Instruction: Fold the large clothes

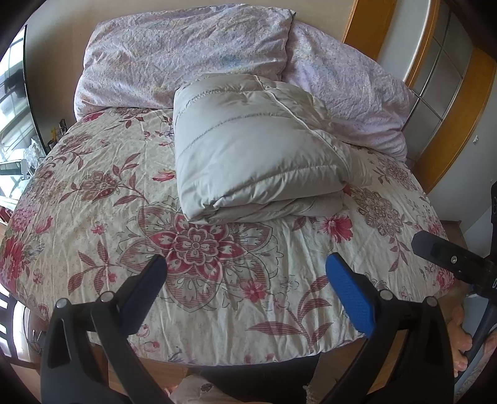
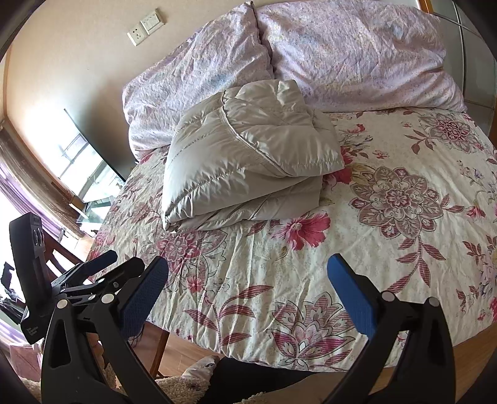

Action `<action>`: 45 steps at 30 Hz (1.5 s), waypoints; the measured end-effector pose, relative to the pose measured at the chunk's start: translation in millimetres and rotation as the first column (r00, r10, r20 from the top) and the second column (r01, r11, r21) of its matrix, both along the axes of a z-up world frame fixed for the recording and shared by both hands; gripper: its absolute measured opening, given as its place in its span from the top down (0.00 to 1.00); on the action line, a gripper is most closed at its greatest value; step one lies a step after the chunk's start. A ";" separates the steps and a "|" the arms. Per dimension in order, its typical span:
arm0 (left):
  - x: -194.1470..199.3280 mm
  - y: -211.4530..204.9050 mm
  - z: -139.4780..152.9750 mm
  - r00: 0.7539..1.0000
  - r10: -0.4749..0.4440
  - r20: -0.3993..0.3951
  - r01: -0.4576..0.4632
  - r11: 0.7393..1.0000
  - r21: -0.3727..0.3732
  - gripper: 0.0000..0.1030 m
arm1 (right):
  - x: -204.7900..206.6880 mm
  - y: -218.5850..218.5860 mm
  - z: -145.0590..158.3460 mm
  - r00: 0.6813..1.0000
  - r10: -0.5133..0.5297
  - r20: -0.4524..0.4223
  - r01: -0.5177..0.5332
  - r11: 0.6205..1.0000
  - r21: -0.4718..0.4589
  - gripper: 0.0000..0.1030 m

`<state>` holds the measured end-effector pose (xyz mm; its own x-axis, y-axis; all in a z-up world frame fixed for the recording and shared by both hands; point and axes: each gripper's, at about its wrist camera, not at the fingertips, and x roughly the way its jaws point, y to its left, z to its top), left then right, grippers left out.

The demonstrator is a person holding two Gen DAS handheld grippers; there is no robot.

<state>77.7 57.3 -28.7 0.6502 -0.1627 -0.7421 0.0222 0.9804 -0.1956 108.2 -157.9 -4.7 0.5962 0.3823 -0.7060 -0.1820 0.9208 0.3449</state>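
A grey quilted down jacket [image 1: 248, 152] lies folded into a thick bundle on the floral bedspread [image 1: 93, 217], its far end against the pillows. The right wrist view shows the same jacket [image 2: 245, 155] from its right side, with the top flap folded over. My left gripper [image 1: 247, 279] hovers open over the near edge of the bed, well short of the jacket, nothing between its fingers. My right gripper [image 2: 248, 282] is open too, held off the bed's near corner. The left gripper [image 2: 93, 273] shows at the lower left of the right wrist view.
Two lilac pillows [image 1: 186, 52] [image 1: 348, 93] lean against the wall at the head of the bed. A wooden wardrobe [image 1: 450, 102] stands on the right, a window [image 2: 80, 174] on the left. A wall socket [image 2: 146, 28] sits above the pillows. A hand [image 1: 462, 338] holds the right gripper's handle.
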 end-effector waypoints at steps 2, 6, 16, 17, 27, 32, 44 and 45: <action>0.0 0.1 0.0 1.000 0.002 0.000 -0.002 1.000 0.000 0.02 | 0.6 -0.3 -0.2 1.000 0.000 -0.001 0.000 1.000 0.002 0.01; 0.1 0.0 -0.7 1.000 0.008 0.000 -0.008 1.000 0.000 0.02 | 0.3 0.2 0.0 1.000 0.002 -0.001 -0.002 1.000 -0.001 0.01; 1.1 1.2 -2.1 1.000 0.011 -0.005 -0.011 1.000 -0.001 0.02 | 0.3 1.1 -0.4 1.000 0.000 0.000 0.000 1.000 0.000 0.01; 1.7 1.7 -2.8 1.000 0.012 -0.006 -0.012 1.000 -0.001 0.02 | 0.3 0.9 -0.4 1.000 -0.002 0.000 0.002 1.000 -0.002 0.01; 3.6 2.3 -5.0 1.000 0.013 -0.011 -0.013 1.000 -0.006 0.02 | 0.2 0.6 0.7 1.000 -0.004 0.008 0.004 1.000 -0.018 0.01; 4.5 2.1 -5.9 1.000 0.013 -0.012 -0.013 1.000 -0.006 0.02 | 0.6 -1.1 0.5 1.000 -0.005 0.012 0.005 1.000 -0.023 0.01; 7.7 2.4 -9.6 1.000 0.013 -0.019 -0.014 1.000 -0.008 0.02 | 1.4 -2.5 -0.3 1.000 -0.003 0.013 0.003 1.000 -0.023 0.01; 8.4 2.5 -10.1 1.000 0.013 -0.020 -0.013 1.000 -0.008 0.02 | 1.7 -2.7 -0.5 1.000 -0.003 0.013 0.004 1.000 -0.023 0.01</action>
